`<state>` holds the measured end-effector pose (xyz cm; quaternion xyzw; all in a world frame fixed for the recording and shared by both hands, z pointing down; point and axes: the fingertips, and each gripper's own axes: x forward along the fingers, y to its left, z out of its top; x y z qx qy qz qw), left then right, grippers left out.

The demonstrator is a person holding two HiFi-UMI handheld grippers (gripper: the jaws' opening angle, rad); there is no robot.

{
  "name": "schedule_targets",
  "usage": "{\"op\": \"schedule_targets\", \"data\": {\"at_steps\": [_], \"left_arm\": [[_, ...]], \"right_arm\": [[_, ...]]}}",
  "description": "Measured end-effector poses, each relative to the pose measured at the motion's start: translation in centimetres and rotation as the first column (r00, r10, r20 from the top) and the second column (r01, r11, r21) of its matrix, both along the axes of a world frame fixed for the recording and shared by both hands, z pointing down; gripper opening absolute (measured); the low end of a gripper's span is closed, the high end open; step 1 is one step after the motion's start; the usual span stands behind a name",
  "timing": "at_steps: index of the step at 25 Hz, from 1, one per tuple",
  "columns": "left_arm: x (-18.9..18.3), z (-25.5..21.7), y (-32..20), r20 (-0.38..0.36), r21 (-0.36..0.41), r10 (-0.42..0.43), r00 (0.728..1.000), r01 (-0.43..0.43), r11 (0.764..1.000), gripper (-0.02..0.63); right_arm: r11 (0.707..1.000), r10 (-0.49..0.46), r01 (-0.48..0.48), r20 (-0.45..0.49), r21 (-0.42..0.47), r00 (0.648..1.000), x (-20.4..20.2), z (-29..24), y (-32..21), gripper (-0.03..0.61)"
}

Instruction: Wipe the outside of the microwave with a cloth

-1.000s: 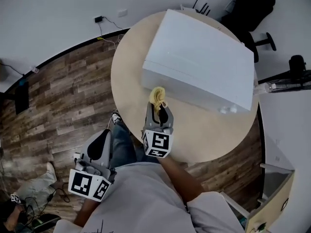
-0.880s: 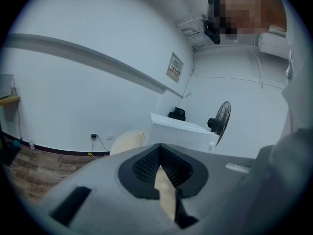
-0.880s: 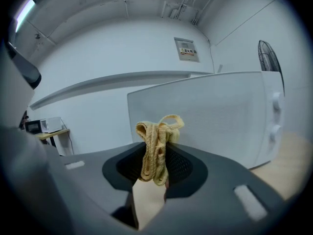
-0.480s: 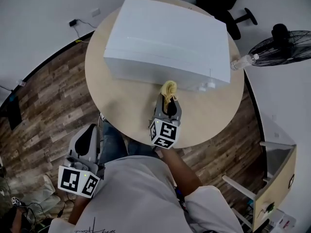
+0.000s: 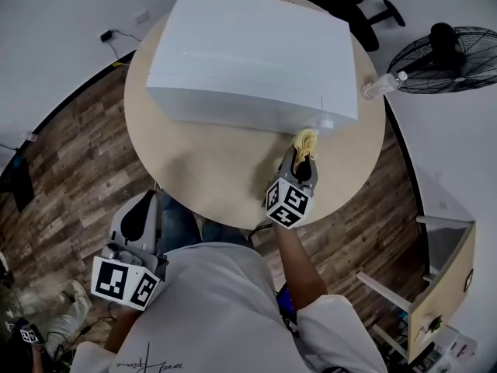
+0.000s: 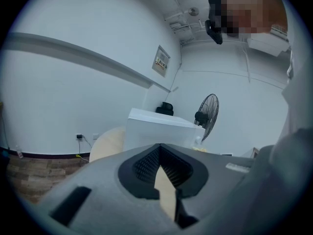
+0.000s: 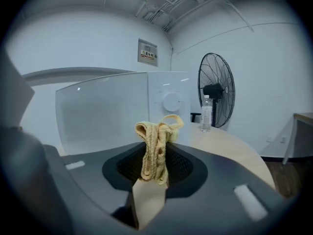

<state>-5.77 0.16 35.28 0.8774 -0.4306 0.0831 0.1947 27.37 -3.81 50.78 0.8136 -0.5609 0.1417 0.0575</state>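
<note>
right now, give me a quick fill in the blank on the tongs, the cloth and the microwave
The right tongs grip a ____ cloth. The microwave stands on a table whose top is ____ in shape. The left tongs hold ____.
Missing words: yellow; round; nothing.

One microwave [image 5: 252,53] stands on one round table [image 5: 210,162]. There is one yellow cloth [image 5: 304,141] near the table's front edge, and one clear bottle [image 5: 382,86] at its right edge. Beyond the table there is one black fan [image 5: 446,57] and one black chair [image 5: 365,6]. There are two grippers — the left gripper [image 5: 142,208] and the right gripper [image 5: 303,158]. The right gripper view shows one round dial [image 7: 172,102] on the microwave's front and one sign [image 7: 147,57] on the wall.
</note>
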Motion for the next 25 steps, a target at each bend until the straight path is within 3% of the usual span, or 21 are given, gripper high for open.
{"op": "schedule_targets", "data": {"at_steps": [6, 14, 25], "left_arm": [[1.8, -0.7, -0.3, 0.015, 0.013, 0.036, 0.999, -0.036, 0.999, -0.009], [2.1, -0.2, 0.0, 0.046, -0.004, 0.043, 0.998, -0.043, 0.999, -0.009], [1.3, 0.0, 0.3, 0.079, -0.01, 0.018, 0.997, -0.017, 1.0, -0.009]], "right_arm": [[0.999, 0.04, -0.04, -0.034, 0.01, 0.999, 2.5, 0.0, 1.6, 0.121], [0.988, 0.154, -0.153, 0.037, -0.012, 0.987, 6.7, 2.6, 1.4, 0.121], [0.982, 0.188, -0.189, 0.08, 0.01, 0.979, 5.6, 2.6, 0.2, 0.121]]}}
